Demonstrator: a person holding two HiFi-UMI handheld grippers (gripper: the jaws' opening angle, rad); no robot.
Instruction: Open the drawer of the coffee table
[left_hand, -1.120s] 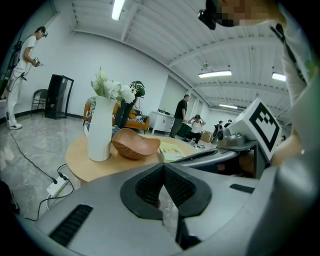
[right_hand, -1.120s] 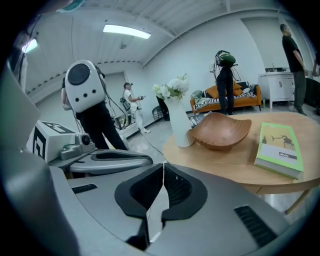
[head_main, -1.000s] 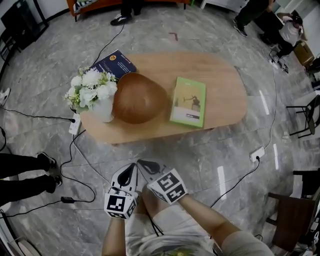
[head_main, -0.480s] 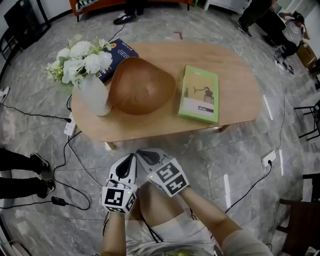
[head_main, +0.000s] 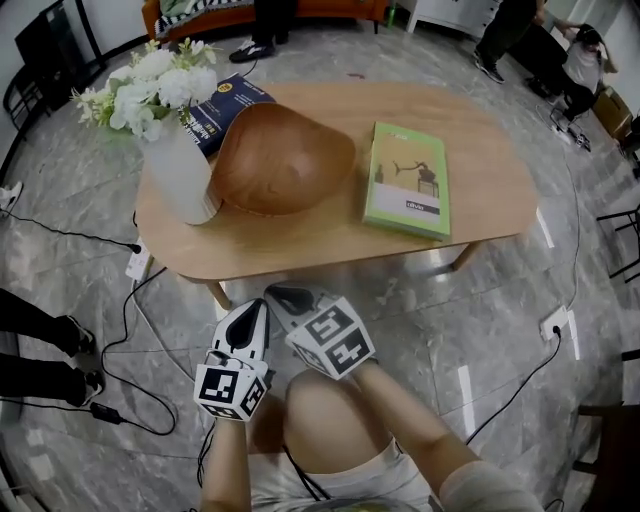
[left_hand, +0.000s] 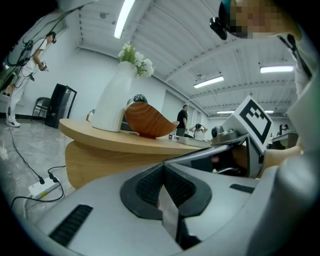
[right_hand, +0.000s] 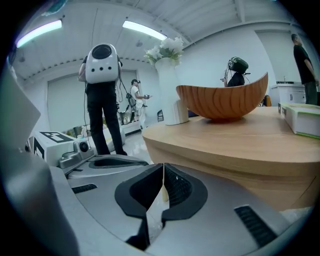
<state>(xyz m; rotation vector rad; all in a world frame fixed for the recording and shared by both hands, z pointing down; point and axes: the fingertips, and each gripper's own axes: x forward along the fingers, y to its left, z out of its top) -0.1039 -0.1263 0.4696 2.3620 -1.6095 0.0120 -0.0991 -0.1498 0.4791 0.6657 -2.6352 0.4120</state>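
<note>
Jaws closed, empty, on left gripper (head_main: 254, 307) and right gripper (head_main: 281, 294), near coffee table (head_main: 330, 235)

The left gripper (head_main: 256, 308) and right gripper (head_main: 282, 294) are pale grey with black ribbed pads (left_hand: 176, 188). Each bears a black-and-white marker cube (head_main: 232, 391)

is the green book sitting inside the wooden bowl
No, the green book lies flat on the coffee table, to the right of the wooden bowl in the head view.
</note>
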